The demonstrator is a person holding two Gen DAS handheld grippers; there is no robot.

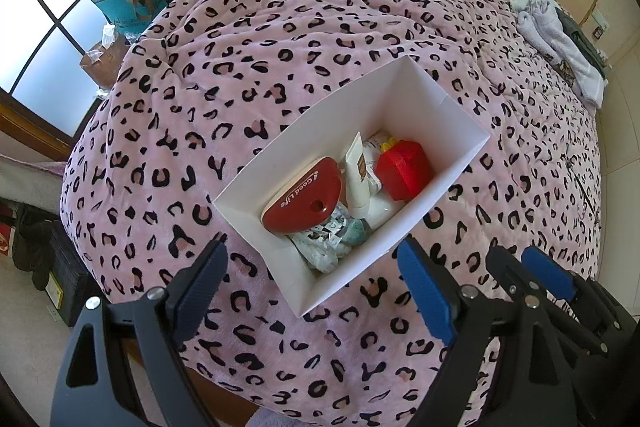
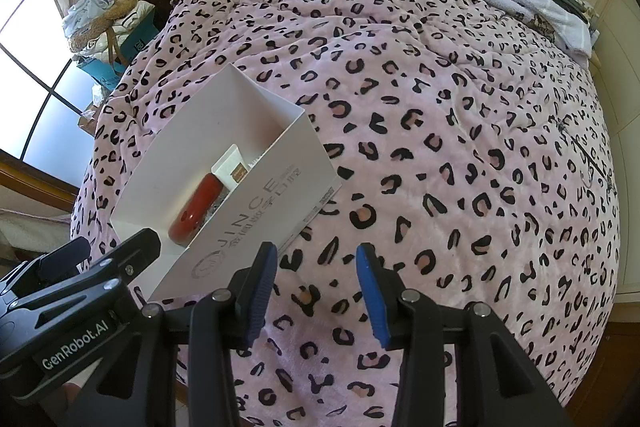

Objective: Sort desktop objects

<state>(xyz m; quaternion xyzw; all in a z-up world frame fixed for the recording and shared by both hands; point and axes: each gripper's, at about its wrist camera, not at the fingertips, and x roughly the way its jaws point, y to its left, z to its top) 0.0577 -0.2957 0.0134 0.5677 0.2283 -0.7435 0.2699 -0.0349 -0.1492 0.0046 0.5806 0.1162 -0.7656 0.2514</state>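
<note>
From the left wrist view, the left hand-held gripper (image 1: 312, 287) stands wide open with nothing between its blue pads (image 1: 426, 291), pointing steeply down over a bed (image 1: 280, 39) covered in a pink leopard-print blanket. A white cardboard box (image 1: 404, 91) lies on the blanket just ahead of the fingertips, its near corner reaching into the gap between them without touching either pad. Inside the box lie a dark red oval case (image 1: 302, 193) marked "Good Life", a white tube (image 1: 358, 179) leaning beside it, a red toy shaped like a fries carton (image 1: 404, 173) toward the far right corner, and some crumpled pale wrappers (image 1: 332, 239) at the near end. The right hand-held gripper (image 1: 536, 275) shows at the lower right edge, near the box's right side but apart from it.

From the right wrist view, the right hand-held gripper (image 2: 316, 287) is partly open and holds nothing; only blanket shows between its pads. The box (image 2: 256, 203) sits to the left of and slightly ahead of it, its printed side wall close to the left pad (image 2: 260, 291) but clear of it. The red case (image 2: 196, 211) and the tube (image 2: 232, 169) are visible over the wall. The left hand-held gripper (image 2: 96, 259) enters at the lower left, at the box's near end.
</note>
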